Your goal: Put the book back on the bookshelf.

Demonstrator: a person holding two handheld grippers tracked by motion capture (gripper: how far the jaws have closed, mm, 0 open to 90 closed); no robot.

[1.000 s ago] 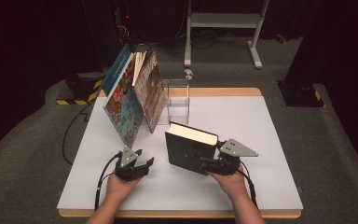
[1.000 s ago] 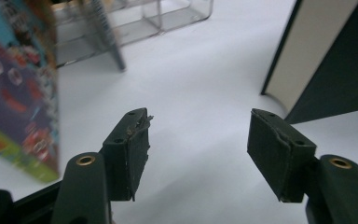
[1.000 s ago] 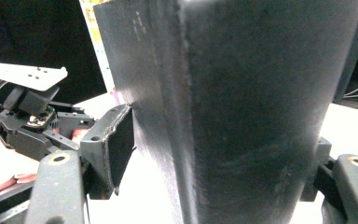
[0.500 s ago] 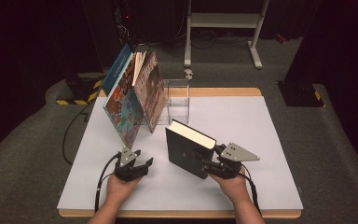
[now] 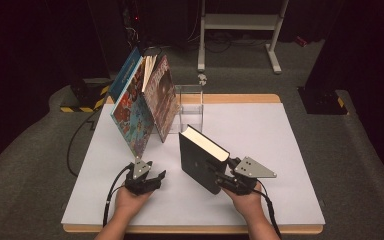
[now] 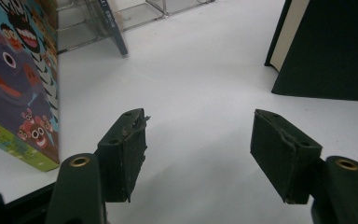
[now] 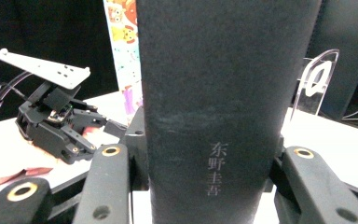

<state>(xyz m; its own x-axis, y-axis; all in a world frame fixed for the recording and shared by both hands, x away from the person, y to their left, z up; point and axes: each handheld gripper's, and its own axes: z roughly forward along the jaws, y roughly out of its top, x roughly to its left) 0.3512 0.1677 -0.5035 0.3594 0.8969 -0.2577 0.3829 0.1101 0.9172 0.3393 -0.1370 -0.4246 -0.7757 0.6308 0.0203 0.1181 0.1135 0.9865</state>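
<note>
The right gripper (image 5: 219, 176) has just been closing and now pinches the black book (image 5: 200, 159) by its spine, upright at the table's five o'clock. The left gripper (image 5: 152, 178), at seven, is spread and empty. Judged next: carry it toward the clear stand (image 5: 190, 102) at twelve, probably beside the leaning picture books (image 5: 145, 105); white table (image 5: 280, 135) lies open to three.

L tongs (image 5: 156, 176) gaping, idle; R tongs (image 5: 219, 176) jaws just closing, clamped.

Picture books (image 5: 142, 107) leaned together against a clear acrylic stand (image 5: 190, 105) at the far left of the white table (image 5: 280, 145); a metal frame (image 5: 240, 30) stood behind.
</note>
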